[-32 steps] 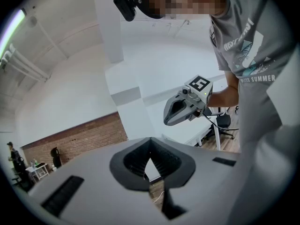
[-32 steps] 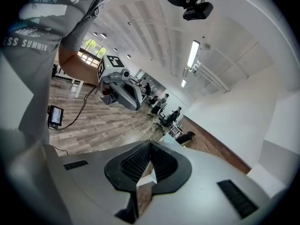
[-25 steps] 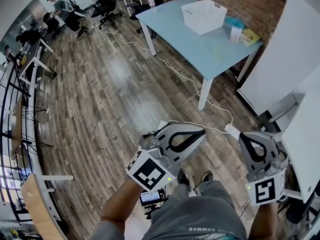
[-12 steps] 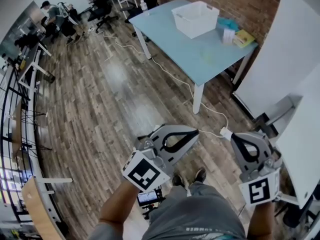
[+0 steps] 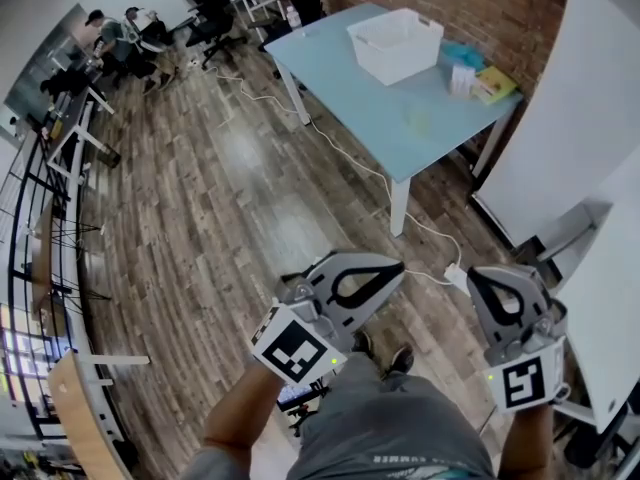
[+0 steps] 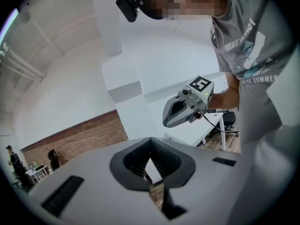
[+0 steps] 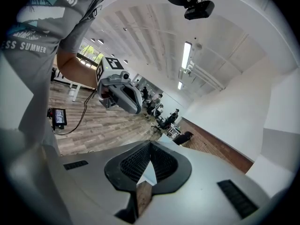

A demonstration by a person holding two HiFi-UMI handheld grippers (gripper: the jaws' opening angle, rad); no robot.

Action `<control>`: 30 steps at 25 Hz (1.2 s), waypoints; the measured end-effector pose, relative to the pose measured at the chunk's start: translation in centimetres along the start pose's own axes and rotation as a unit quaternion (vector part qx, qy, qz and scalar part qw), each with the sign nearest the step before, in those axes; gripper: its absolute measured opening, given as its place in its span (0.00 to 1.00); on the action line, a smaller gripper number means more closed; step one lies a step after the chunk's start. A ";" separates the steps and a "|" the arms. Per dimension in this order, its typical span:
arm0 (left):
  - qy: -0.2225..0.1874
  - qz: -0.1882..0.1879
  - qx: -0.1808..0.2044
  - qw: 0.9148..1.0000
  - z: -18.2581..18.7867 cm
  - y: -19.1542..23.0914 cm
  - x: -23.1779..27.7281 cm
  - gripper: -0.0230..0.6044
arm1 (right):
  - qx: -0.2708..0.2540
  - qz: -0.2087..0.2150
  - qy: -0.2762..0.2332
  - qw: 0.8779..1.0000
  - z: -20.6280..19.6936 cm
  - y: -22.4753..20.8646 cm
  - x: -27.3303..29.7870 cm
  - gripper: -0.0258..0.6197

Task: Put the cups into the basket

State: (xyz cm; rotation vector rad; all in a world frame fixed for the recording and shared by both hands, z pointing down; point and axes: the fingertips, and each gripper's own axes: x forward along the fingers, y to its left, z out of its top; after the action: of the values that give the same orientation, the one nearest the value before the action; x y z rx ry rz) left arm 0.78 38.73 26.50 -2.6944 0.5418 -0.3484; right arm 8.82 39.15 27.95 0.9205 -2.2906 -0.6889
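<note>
Clenched on nothing: left gripper [image 5: 393,266] at 6 o'clock, jaws pressed tip to tip. Likewise shut and empty: right gripper [image 5: 480,274] at 5 o'clock. Both held over wood floor [image 5: 220,198], well apart from pale blue table [image 5: 370,108] at 1 o'clock. On that table, white basket [image 5: 395,43]; near it, toward 3 o'clock, cups [image 5: 463,78], too small to count.

The table [image 5: 365,98] and basket [image 5: 392,65] have come slightly nearer.

Pale blue table [image 5: 365,98] on wood floor [image 5: 220,218] beside brick wall [image 5: 470,3].
</note>
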 end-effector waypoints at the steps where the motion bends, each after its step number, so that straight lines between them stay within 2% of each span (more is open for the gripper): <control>1: -0.001 -0.002 0.001 1.000 -0.1 0.4 0.0 0.04 | 0.001 -0.002 0.002 1.000 0.0 -0.2 0.3 0.06; 7: -0.015 -0.026 0.002 1.000 -0.9 3.3 0.2 0.04 | 0.013 -0.020 0.022 0.999 0.4 -1.3 2.5 0.06; 13: -0.035 -0.075 0.015 0.996 -1.5 4.8 1.6 0.04 | 0.033 -0.065 0.050 0.996 0.4 -2.4 3.7 0.06; 22: -0.070 -0.161 0.015 0.984 -0.1 2.4 9.0 0.04 | 0.065 -0.104 0.106 0.987 -3.8 -4.5 0.5 0.06; 30: -0.079 -0.192 0.018 0.978 1.8 -0.5 16.9 0.04 | 0.073 -0.119 0.119 0.983 -9.0 -7.3 -4.0 0.06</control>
State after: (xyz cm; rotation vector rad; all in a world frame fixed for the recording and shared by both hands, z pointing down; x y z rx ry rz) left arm 16.68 32.74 27.85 -2.7515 -0.0342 -0.2378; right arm 20.42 35.25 28.37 1.2893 -2.0586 -0.4801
